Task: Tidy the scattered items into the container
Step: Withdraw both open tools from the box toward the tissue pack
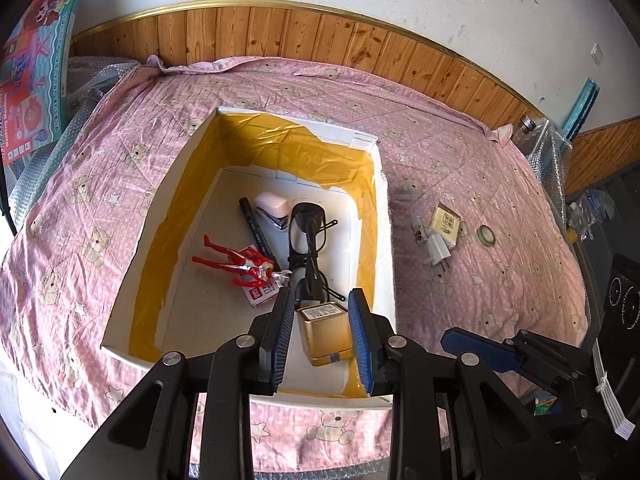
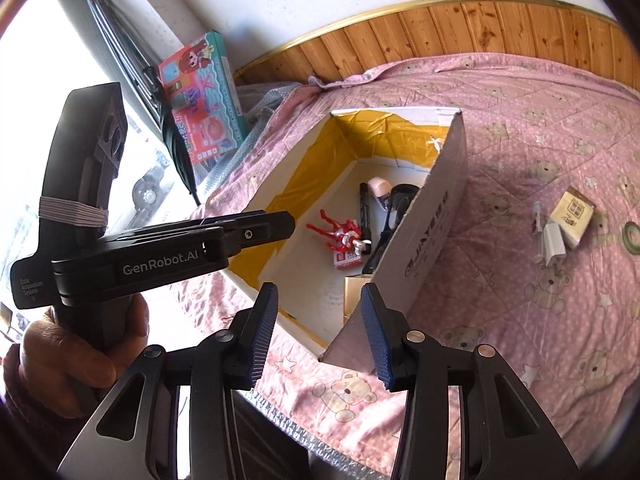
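Left wrist view: spread left gripper (image 1: 320, 334) hangs over a gold tin (image 1: 326, 334) lying in the yellow-lined white box (image 1: 384, 240); the right gripper (image 2: 320, 334), also spread and empty, likely next fetches the white plug (image 1: 437, 251).

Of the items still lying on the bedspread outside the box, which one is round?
The small green tape ring, farthest from the box. The others beside it are boxy or long: the white charger plug, the yellowish packet, a small tube.

White cardboard box (image 1: 386, 216) sits mid-bed on pink bear-print quilt (image 1: 500, 280). Inside – gold square tin (image 1: 326, 334) at near wall, red toy figure (image 1: 236, 264) left of black-framed glasses (image 1: 308, 236). Right of box, on quilt – white plug adapter (image 1: 438, 254), green tape ring (image 1: 486, 235).
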Demonstrator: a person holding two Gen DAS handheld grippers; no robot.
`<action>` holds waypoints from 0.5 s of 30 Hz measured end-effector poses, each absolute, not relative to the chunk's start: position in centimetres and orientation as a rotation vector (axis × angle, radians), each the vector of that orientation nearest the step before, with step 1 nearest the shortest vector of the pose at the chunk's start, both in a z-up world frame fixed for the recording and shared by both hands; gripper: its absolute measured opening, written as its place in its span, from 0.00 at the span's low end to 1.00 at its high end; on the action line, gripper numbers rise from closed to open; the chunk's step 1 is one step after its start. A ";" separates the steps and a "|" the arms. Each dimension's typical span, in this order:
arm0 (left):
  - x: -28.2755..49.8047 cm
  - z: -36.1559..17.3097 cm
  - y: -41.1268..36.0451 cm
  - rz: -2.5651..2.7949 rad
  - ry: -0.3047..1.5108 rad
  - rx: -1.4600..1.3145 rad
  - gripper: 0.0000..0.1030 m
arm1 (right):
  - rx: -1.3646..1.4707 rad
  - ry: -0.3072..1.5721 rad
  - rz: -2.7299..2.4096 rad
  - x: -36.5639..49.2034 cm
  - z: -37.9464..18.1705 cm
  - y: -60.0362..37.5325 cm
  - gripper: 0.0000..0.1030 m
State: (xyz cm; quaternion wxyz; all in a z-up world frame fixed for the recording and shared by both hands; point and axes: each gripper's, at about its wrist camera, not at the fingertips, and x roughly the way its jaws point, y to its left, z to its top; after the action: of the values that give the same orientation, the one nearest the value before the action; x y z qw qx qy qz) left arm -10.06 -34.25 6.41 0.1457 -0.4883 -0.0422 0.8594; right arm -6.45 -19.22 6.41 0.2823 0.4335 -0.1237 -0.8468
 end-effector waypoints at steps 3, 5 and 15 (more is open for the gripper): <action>-9.6 6.7 -32.7 2.459 -0.100 -1.396 0.30 | 1.156 -0.353 -2.281 -6.0 6.5 -18.0 0.44; -9.4 6.8 -31.6 2.445 -0.085 -1.394 0.30 | 1.155 -0.366 -2.288 -5.6 6.4 -17.2 0.44; -8.9 6.8 -26.5 2.386 -0.023 -1.381 0.30 | 1.169 -0.474 -2.333 -4.7 5.4 -12.2 0.44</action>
State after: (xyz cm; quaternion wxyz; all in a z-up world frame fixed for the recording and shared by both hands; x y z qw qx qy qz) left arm -8.92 -26.50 6.84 0.1910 -0.4917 -0.0080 0.8495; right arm -4.75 -12.21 5.37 0.2423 0.4276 -0.1735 -0.8534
